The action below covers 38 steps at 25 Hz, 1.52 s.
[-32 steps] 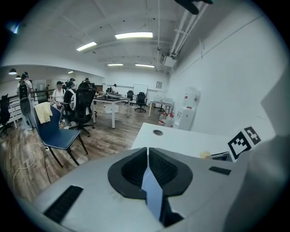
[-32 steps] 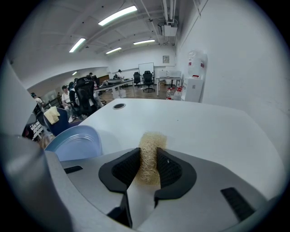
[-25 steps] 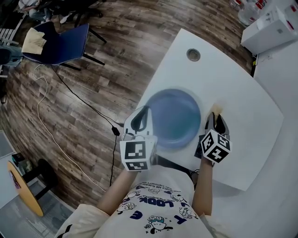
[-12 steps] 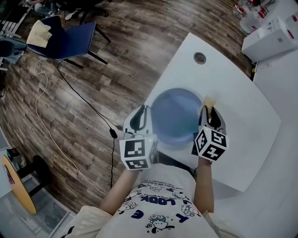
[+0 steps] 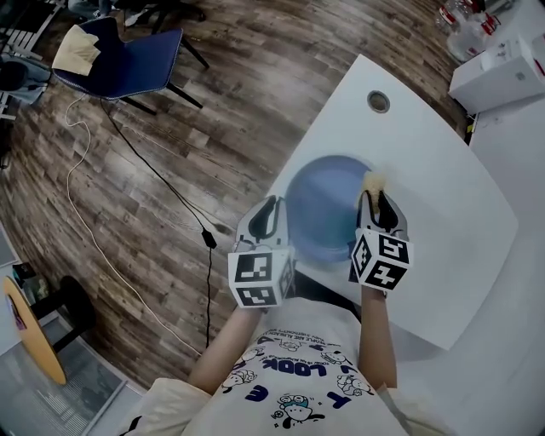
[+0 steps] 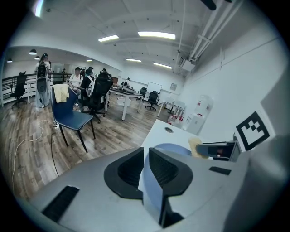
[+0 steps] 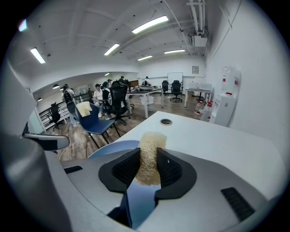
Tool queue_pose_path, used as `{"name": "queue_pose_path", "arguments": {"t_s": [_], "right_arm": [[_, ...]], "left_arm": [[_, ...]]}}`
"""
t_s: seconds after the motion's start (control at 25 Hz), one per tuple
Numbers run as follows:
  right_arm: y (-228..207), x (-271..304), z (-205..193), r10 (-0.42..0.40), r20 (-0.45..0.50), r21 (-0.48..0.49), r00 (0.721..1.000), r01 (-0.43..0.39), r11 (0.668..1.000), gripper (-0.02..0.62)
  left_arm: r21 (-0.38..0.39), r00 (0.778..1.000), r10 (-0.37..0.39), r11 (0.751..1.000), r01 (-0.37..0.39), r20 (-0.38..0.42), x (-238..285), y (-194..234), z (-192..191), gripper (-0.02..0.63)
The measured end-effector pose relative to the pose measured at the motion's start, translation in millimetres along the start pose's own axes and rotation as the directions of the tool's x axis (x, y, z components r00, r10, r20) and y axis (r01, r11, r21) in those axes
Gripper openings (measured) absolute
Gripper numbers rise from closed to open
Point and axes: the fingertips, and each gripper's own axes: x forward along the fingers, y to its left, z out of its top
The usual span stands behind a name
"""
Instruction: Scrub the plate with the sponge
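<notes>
A round blue plate lies near the white table's front left edge. My left gripper is shut on the plate's left rim; in the left gripper view the blue rim runs between the jaws. My right gripper is shut on a tan fibrous sponge, which sticks out past the fingertips over the plate's right rim. In the right gripper view the sponge stands upright between the black pads, with the plate just left of it. Whether the sponge touches the plate is unclear.
A round cable hole sits in the table beyond the plate. A white box and bottles stand at the far right. Left of the table are wood floor, a blue chair and a black cable.
My right gripper has carried the sponge leftward, from beside the plate to over its right rim. The left gripper keeps its hold on the plate's left edge.
</notes>
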Motion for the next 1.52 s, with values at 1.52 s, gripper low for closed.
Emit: {"name": "queue_pose_path", "arguments": {"t_s": [1.52], "right_arm": [[11.3,7.7,-44.3,0.022,-0.089,0.021,0.996,-0.02,1.0,0.118]], "left_arm": [[-0.188,0.946,-0.122,0.98,0.066,-0.302,48.8,0.3,-89.4,0.109]]}}
